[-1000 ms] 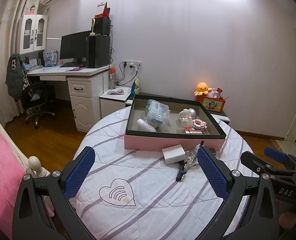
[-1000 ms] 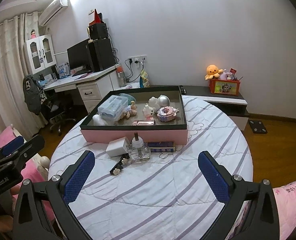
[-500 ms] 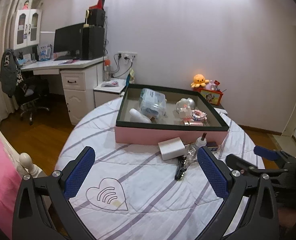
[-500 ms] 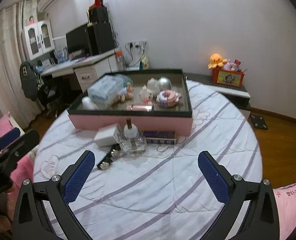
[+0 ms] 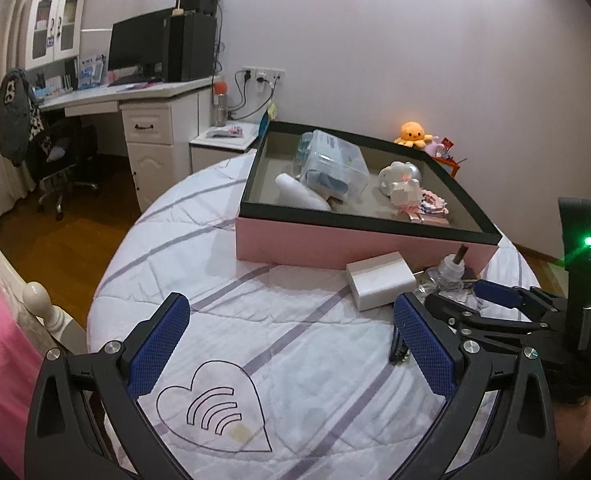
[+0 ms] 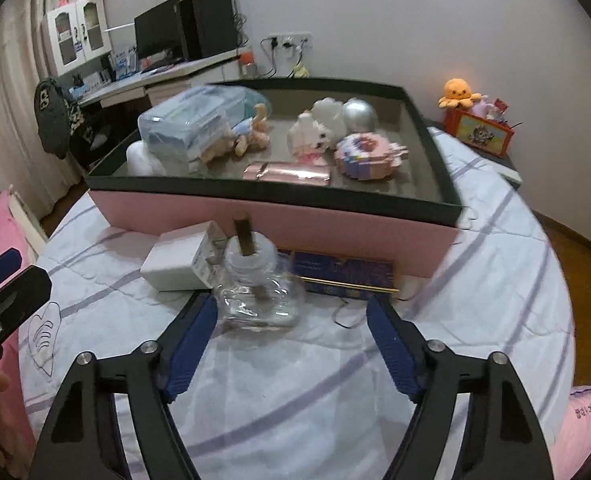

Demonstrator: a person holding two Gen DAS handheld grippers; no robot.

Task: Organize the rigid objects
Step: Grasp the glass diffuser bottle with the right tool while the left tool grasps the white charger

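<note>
A pink box with a black rim (image 6: 447,200) (image 5: 335,246) stands on the round striped table and holds a plastic container (image 6: 187,124), small toys and a pink bar (image 6: 287,171). In front of it lie a white charger (image 6: 179,258) (image 5: 379,280), a clear glass bottle with a wick (image 6: 259,288) (image 5: 449,276) and a dark blue flat box (image 6: 347,274). My right gripper (image 6: 291,344) is open, just short of the bottle. My left gripper (image 5: 291,344) is open and empty over bare cloth. The right gripper also shows in the left wrist view (image 5: 495,300).
A small dark object (image 5: 397,350) lies by the left gripper's right finger. A desk with a monitor (image 5: 135,46) and a chair stand at the back left. An orange plush (image 6: 459,90) sits on a low shelf at the right. Pink bedding lies at the left.
Both grippers have moved forward and lower toward the table. The right gripper has closed in on the glass bottle. Its jaws stand narrower than before.
</note>
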